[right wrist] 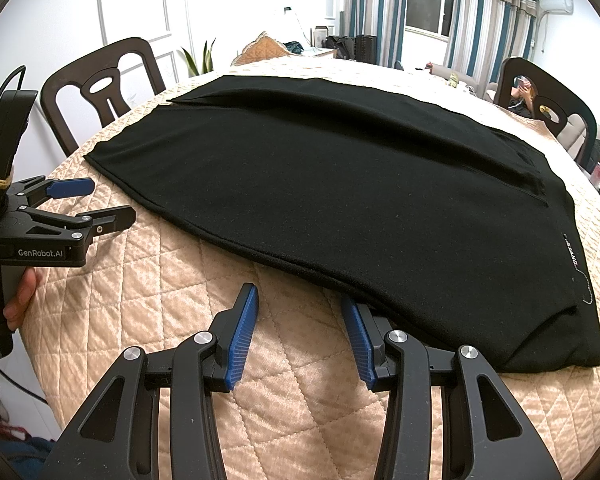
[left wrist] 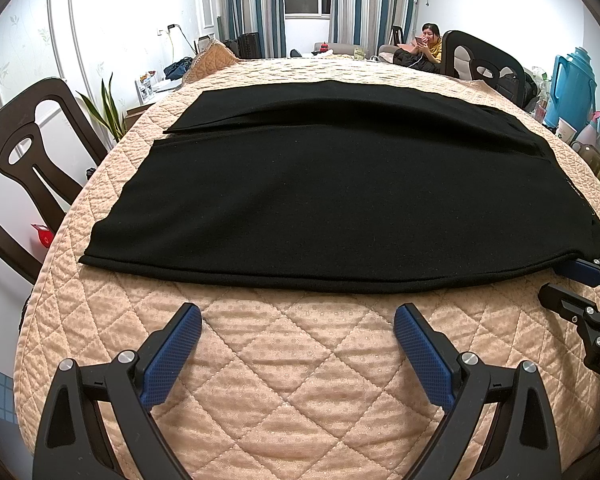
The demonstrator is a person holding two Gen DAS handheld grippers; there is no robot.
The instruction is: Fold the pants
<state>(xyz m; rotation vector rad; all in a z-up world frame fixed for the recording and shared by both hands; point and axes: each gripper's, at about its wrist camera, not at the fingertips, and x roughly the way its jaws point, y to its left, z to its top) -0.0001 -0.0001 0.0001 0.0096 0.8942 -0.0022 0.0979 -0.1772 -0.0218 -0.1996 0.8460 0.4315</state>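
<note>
Black pants [left wrist: 332, 196] lie flat on the quilted desk [left wrist: 300, 360]. The left gripper [left wrist: 298, 344] gapes wide, empty, just short of the hem. The right gripper [right wrist: 300, 332] is spread too, one finger touching the pants' edge.

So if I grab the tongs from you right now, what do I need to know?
Left tongs: open, holding nothing, hovering over the quilted table cover just short of the pants' near edge.
Right tongs: open, holding nothing, at the near edge toward the waistband end, one finger tip right against the cloth.
Black pants: lying flat across the table, waistband at the right, both legs side by side running left.
Done: pants look spread out; no fold visible yet.
Left: probably grip the near edge with both tongs, fold one leg over the other, then fold lengthwise.
</note>
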